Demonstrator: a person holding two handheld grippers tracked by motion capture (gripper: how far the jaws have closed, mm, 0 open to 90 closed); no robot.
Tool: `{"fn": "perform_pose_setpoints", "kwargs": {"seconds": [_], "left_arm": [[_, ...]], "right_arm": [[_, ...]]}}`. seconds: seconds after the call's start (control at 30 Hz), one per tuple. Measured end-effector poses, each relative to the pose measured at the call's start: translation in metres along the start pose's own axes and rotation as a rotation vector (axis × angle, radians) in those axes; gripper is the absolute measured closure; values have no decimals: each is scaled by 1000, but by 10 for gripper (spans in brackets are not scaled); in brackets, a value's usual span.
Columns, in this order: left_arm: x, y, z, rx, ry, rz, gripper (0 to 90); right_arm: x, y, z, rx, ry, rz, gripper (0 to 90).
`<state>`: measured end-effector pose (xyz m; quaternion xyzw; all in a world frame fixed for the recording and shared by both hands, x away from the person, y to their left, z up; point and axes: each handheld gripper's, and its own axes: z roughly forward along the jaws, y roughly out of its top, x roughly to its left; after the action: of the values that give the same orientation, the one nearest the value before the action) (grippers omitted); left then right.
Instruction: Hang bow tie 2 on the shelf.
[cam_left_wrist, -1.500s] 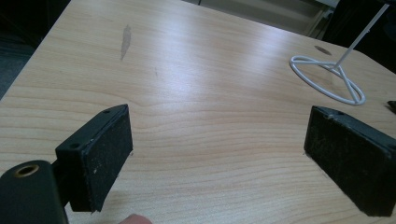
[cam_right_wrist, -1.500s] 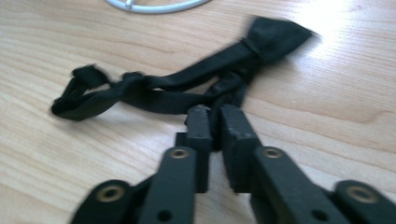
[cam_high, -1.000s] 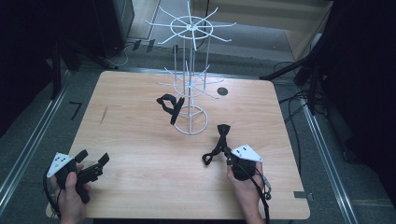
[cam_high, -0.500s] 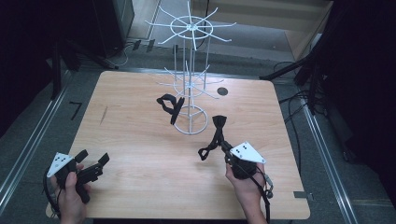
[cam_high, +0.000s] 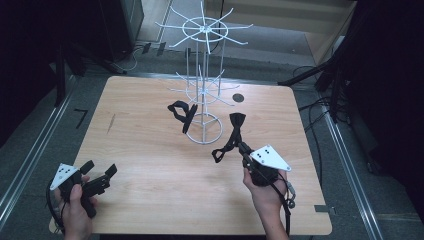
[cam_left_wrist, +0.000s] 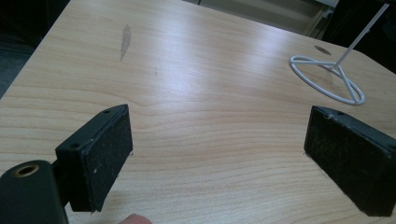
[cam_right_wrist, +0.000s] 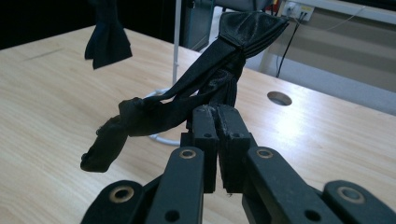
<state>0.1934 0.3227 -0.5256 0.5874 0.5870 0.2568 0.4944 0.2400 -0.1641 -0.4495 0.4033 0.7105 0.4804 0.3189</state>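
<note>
Item: black bow tie (cam_right_wrist: 219, 74), pinched at its strap between my right gripper's (cam_high: 245, 150) clenched fingers (cam_right_wrist: 205, 135), bow rising above the fingertips, looped strap end drooping to their left, clear of the table (cam_high: 150, 150). Just beyond the fingertips: white wire display stand (cam_high: 204, 90), a second black bow tie (cam_high: 182, 112) hanging on it. My left gripper (cam_left_wrist: 219, 154): fingers (cam_left_wrist: 100, 154) released, spread wide over bare wood, well apart from the stand.

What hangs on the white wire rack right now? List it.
One black bow tie hangs from a lower arm of the white wire rack. The upper hooks look bare. A second bow tie is off the rack, clamped in the right gripper. Which hook holds the first is unclear.
</note>
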Motion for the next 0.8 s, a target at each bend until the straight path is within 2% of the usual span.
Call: {"fn": "perform_pose_setpoints", "kwargs": {"seconds": [0.47,0.8], "left_arm": [[0,0,0,1,0,-1,87],[0,0,0,1,-1,0,87]], "right_arm": [[-12,18,3,-39,-43,24,886],[-16,35,7,-64,-51,33,885]]}}
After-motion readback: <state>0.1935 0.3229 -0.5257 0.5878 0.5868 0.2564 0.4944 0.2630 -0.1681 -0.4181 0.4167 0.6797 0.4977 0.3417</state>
